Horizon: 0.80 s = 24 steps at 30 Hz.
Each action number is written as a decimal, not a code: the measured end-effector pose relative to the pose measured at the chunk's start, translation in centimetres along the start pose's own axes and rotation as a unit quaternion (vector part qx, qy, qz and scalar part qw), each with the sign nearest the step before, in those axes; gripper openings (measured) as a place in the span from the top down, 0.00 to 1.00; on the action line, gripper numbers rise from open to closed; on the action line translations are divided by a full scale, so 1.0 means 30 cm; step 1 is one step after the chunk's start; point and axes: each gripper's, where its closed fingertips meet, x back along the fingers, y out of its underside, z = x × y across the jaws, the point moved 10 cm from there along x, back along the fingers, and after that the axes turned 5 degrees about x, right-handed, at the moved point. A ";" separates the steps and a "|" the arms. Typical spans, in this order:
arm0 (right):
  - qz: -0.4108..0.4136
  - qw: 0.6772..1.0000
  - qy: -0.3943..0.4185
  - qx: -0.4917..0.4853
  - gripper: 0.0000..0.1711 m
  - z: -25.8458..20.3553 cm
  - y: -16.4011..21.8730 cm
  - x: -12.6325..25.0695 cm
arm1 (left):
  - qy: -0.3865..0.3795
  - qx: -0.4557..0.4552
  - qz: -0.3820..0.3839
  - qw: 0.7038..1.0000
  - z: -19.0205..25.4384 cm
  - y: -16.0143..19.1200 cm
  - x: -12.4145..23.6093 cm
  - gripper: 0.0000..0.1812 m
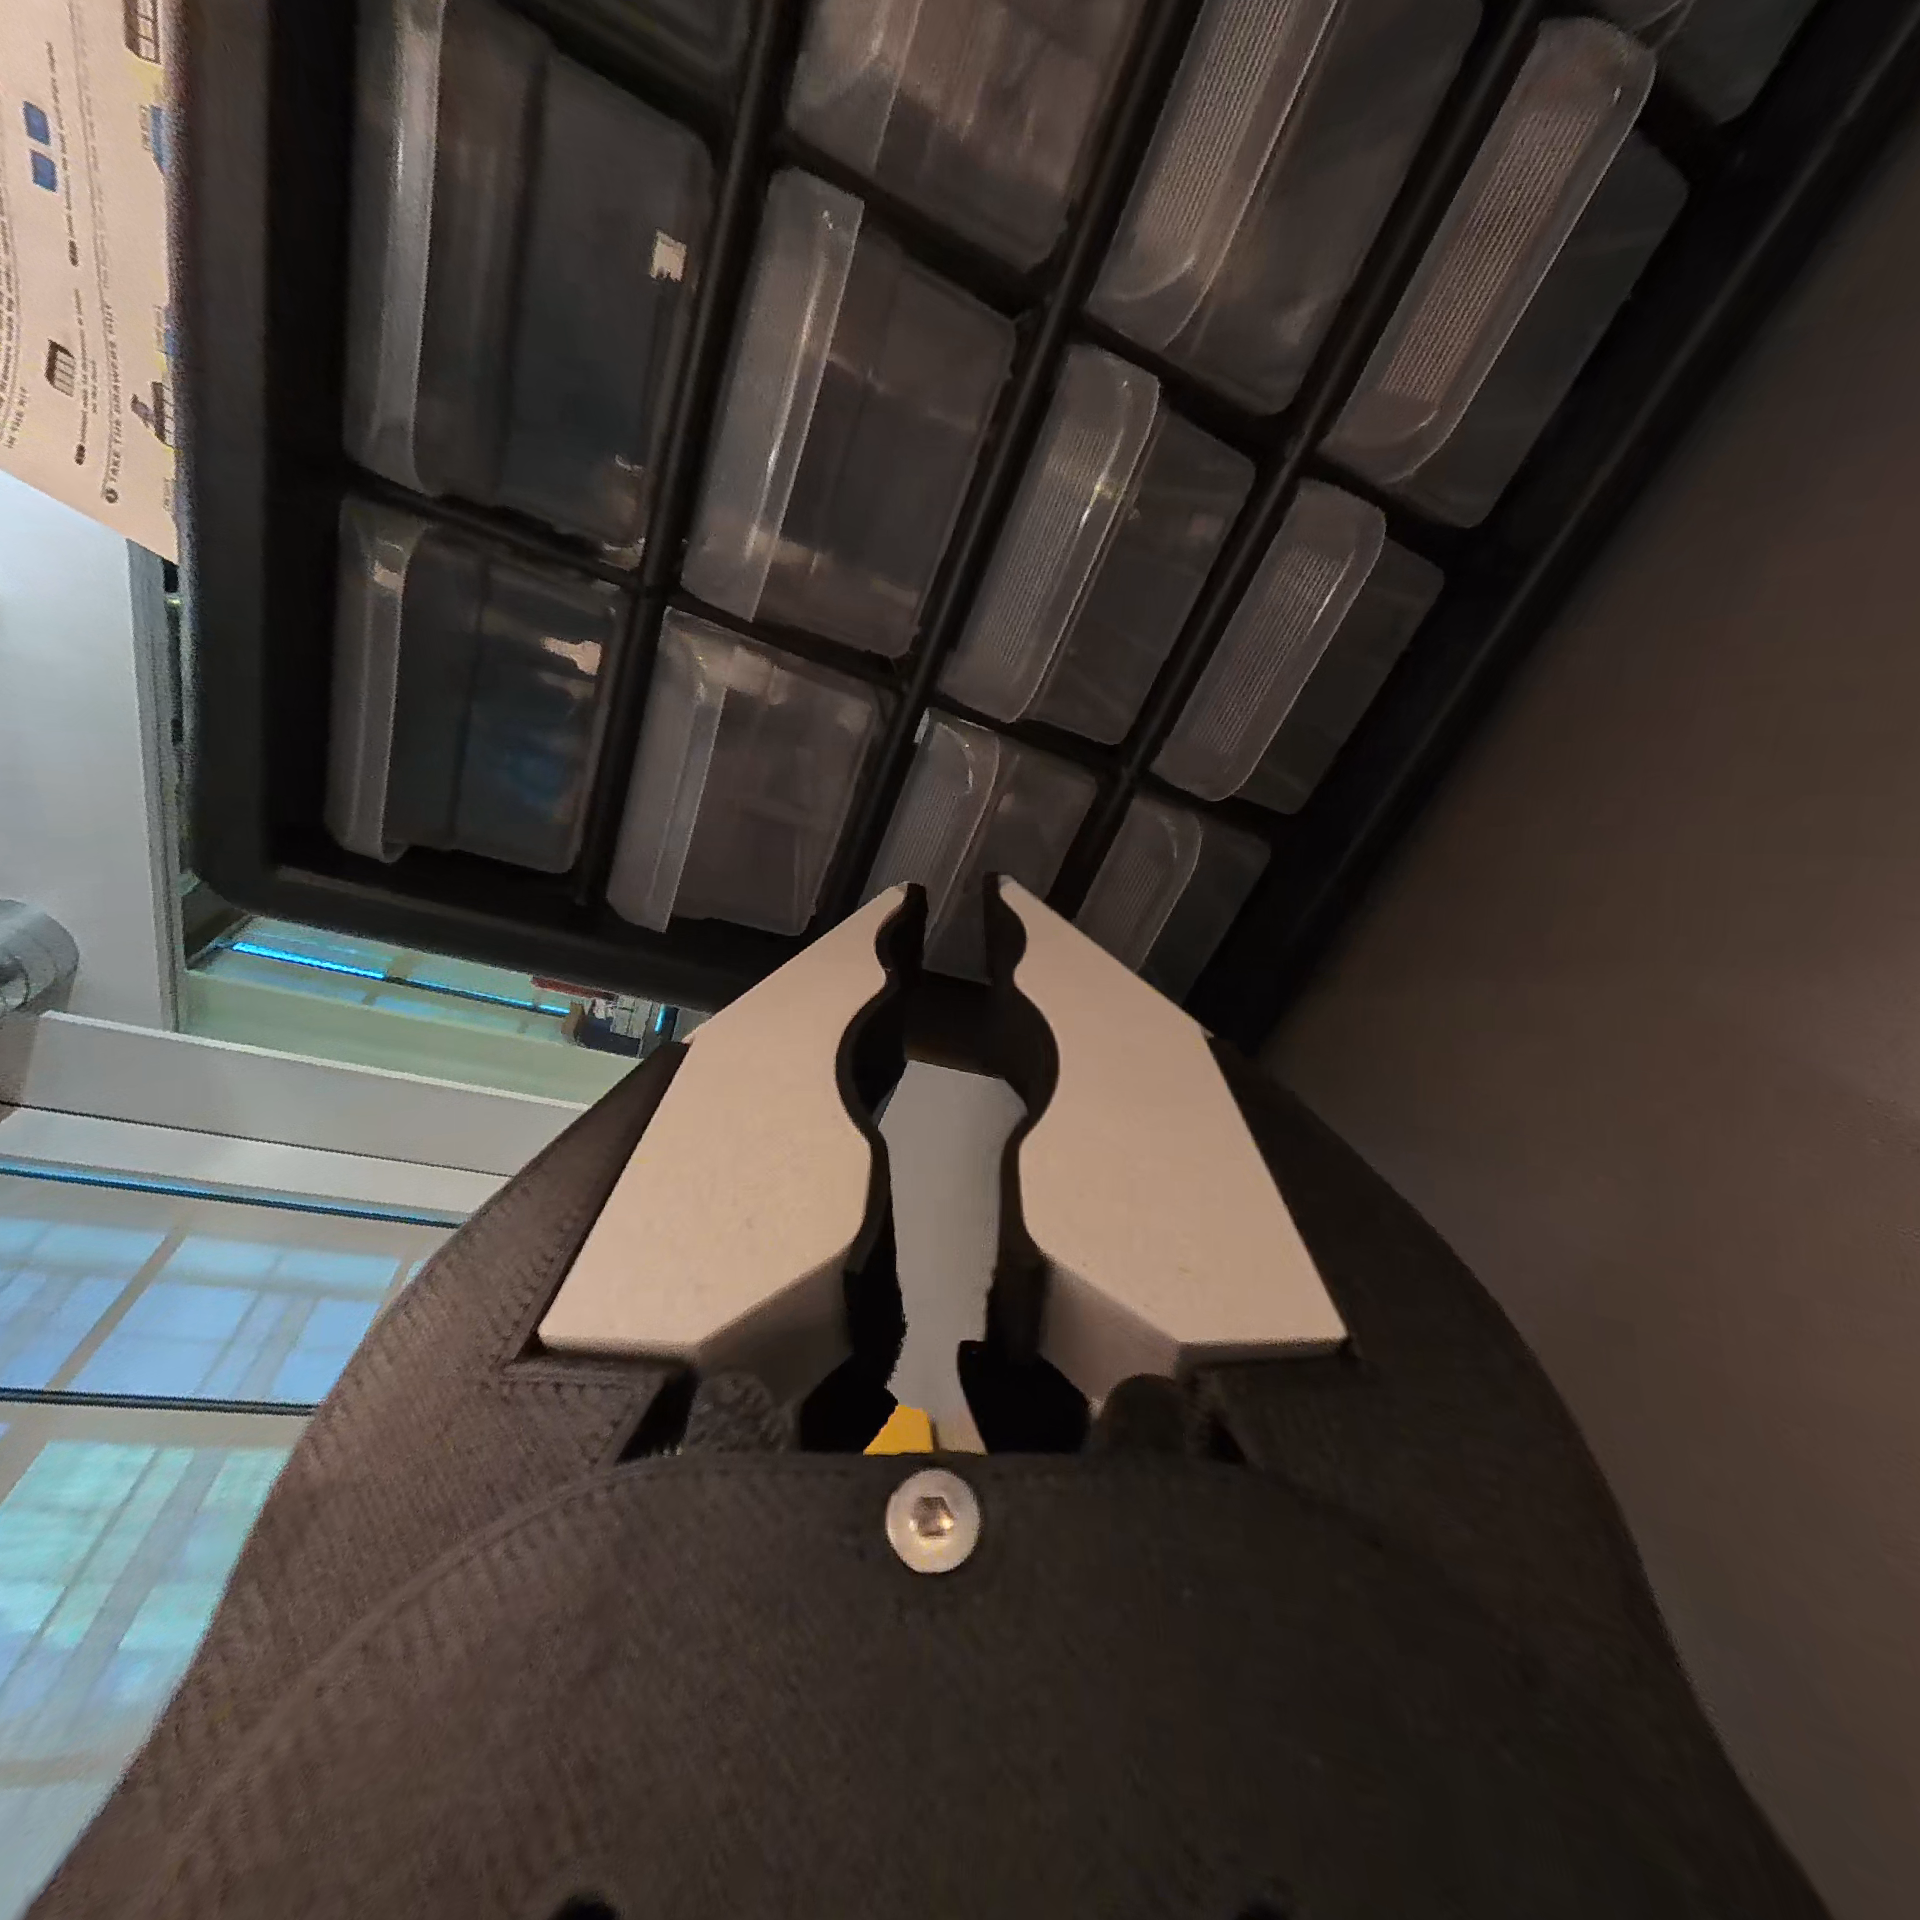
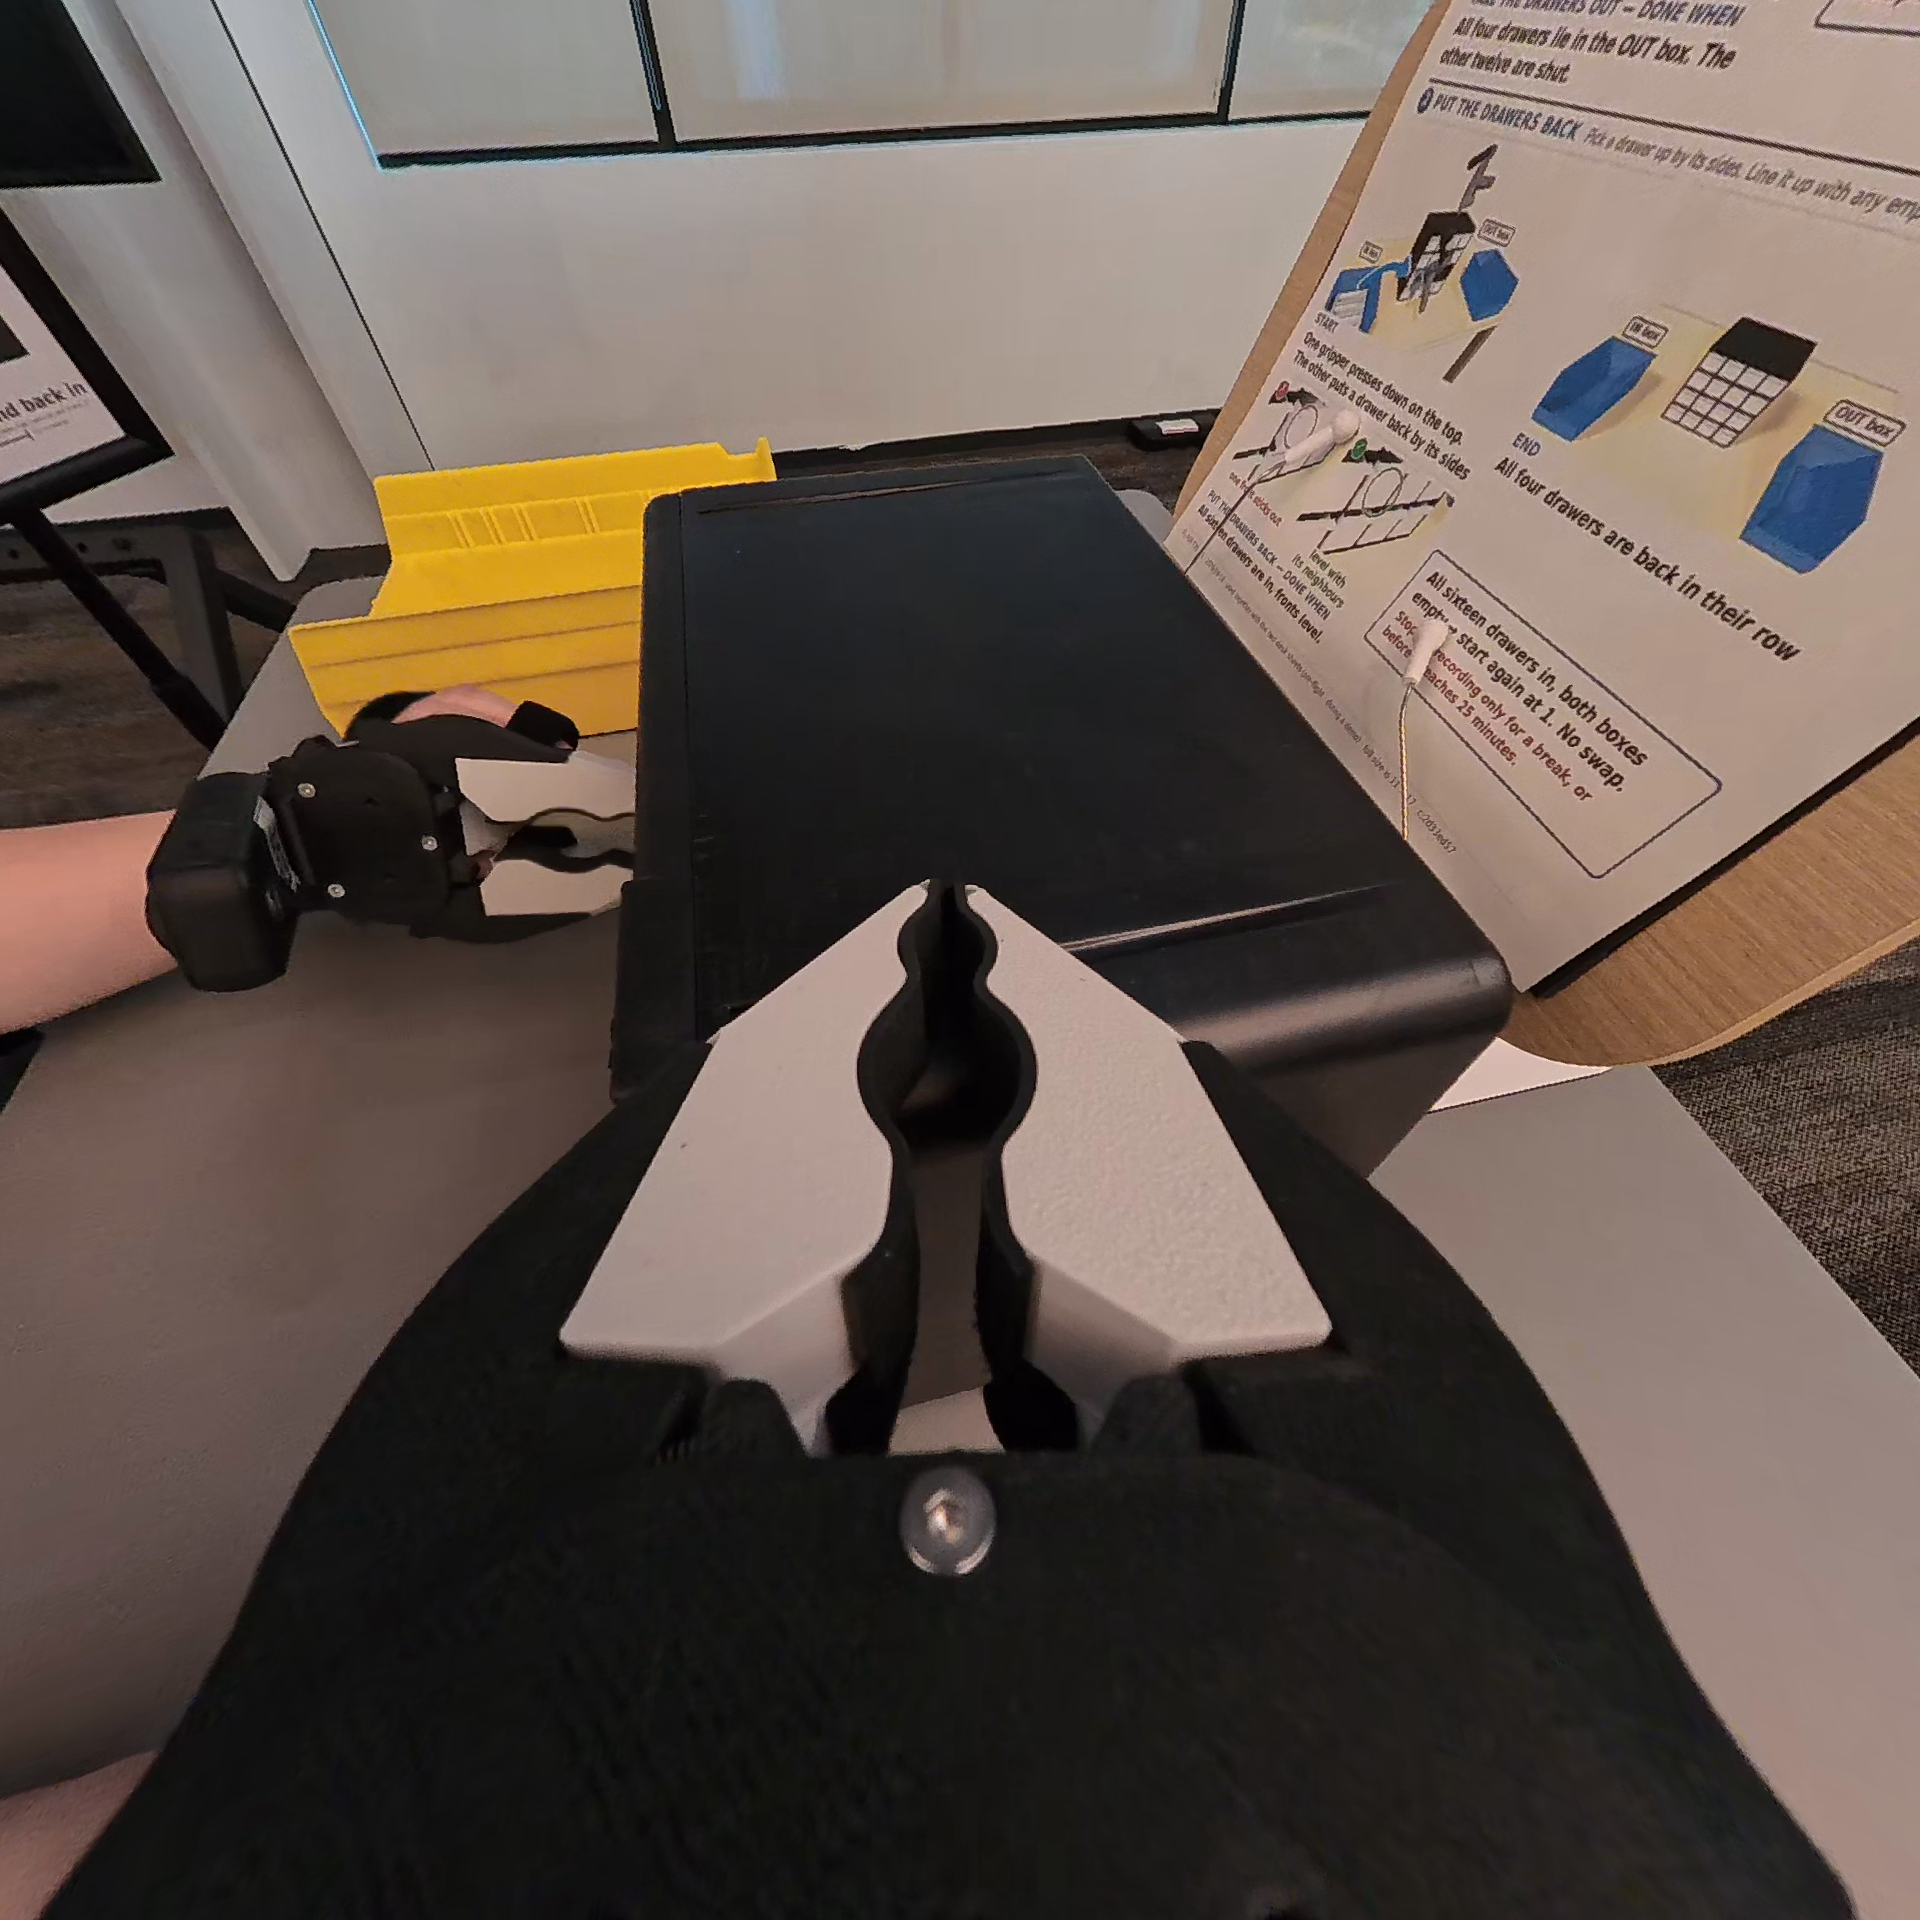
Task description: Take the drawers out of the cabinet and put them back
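Observation:
The black cabinet (image 1: 997, 499) fills the left wrist view, front on and turned sideways, with several clear drawers (image 1: 842, 416) all pushed in. My left gripper (image 1: 953, 899) is at one drawer (image 1: 940, 800) in the end column. Its jaws stand a narrow gap apart, with that drawer's handle lip between the tips. In the right wrist view the left gripper (image 2: 623, 831) touches the cabinet's front face. My right gripper (image 2: 948, 891) is shut and empty, tips over the near edge of the cabinet top (image 2: 987, 707).
A yellow bin (image 2: 499, 592) stands on the grey table (image 2: 312, 1143) beyond the left gripper. An instruction board (image 2: 1558, 468) leans at the cabinet's right side. A person's forearm comes in from the left. The grippers' ends are close to 25 cm from one another.

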 end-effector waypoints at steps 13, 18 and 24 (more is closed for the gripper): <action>0.029 0.993 0.083 0.076 1.00 -0.072 -0.093 0.077 | 0.030 0.315 0.014 0.949 -0.184 0.096 0.360 0.75; 0.209 0.956 0.155 0.135 0.99 -0.291 -0.239 0.284 | -0.034 0.446 0.004 0.894 -0.454 0.259 0.604 0.75; 0.224 0.937 0.231 0.138 0.97 -0.541 -0.321 0.334 | -0.063 0.540 -0.065 0.837 -0.591 0.589 0.785 0.72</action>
